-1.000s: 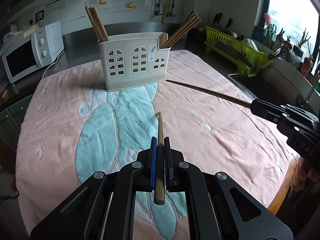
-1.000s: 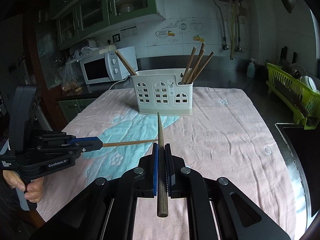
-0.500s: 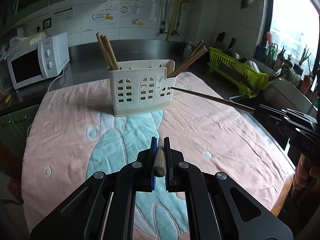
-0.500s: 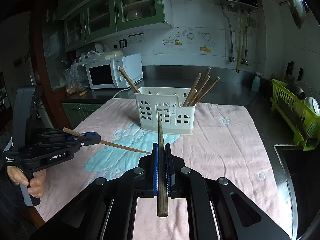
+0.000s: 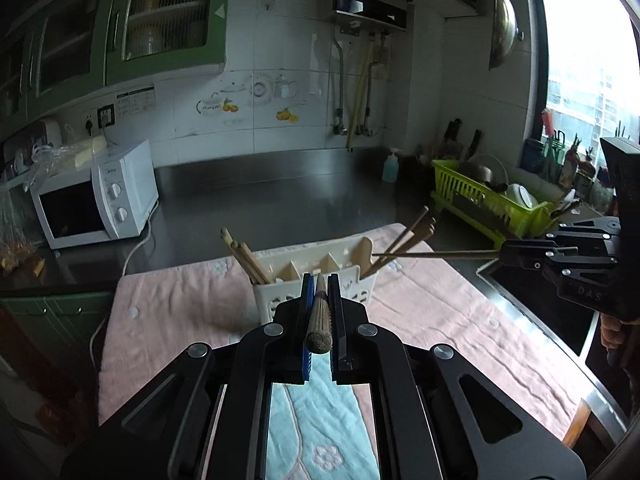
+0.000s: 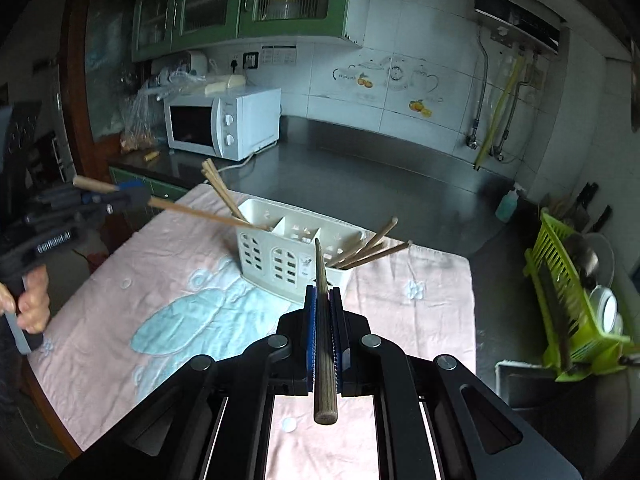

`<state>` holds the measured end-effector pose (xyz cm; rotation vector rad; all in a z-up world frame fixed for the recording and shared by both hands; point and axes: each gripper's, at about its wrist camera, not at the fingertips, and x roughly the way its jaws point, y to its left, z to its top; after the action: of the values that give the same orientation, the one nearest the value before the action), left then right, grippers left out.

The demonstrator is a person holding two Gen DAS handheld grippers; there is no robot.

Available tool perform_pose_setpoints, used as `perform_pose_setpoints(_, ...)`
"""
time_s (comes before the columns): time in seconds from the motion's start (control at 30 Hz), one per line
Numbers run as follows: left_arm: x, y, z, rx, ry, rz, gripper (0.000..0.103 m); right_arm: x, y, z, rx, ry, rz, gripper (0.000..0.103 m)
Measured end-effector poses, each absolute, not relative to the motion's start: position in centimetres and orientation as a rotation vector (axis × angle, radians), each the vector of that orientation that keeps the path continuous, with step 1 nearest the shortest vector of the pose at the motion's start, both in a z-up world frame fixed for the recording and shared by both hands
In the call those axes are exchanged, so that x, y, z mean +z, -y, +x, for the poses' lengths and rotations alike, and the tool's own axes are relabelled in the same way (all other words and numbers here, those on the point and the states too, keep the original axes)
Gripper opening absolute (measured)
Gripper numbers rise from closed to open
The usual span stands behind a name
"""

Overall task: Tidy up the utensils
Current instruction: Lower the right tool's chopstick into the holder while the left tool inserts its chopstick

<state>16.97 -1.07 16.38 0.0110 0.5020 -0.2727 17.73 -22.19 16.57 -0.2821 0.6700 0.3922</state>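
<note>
L gripper (image 5: 319,286) is pinching a chopstick (image 5: 319,312) lengthwise btwn its pads, tip aiming fwd-down at the holder (image 5: 320,280) on the pink towel (image 5: 460,320). R gripper (image 6: 322,300) is clamping a darker stick (image 6: 322,308) the same way, its tip sitting over the holder's right slot. L stick's tip is nearing the left slot, so both long axes are needing a steeper tilt, by my read, before dropping in. Neither is inside yet.

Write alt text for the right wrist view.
The right gripper is shut on a dark chopstick aimed at a white caddy on a pink towel. At left, the left gripper brings a pale chopstick to the caddy's left end.
</note>
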Motion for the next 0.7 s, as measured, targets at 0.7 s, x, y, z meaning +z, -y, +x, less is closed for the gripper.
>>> perform_pose_setpoints(0.7,15.9,1.7,28.0,-0.217,-0.731,0.137,0.005,15.2,19.5,28.8,0.415,-0.928,-0.405,0.007)
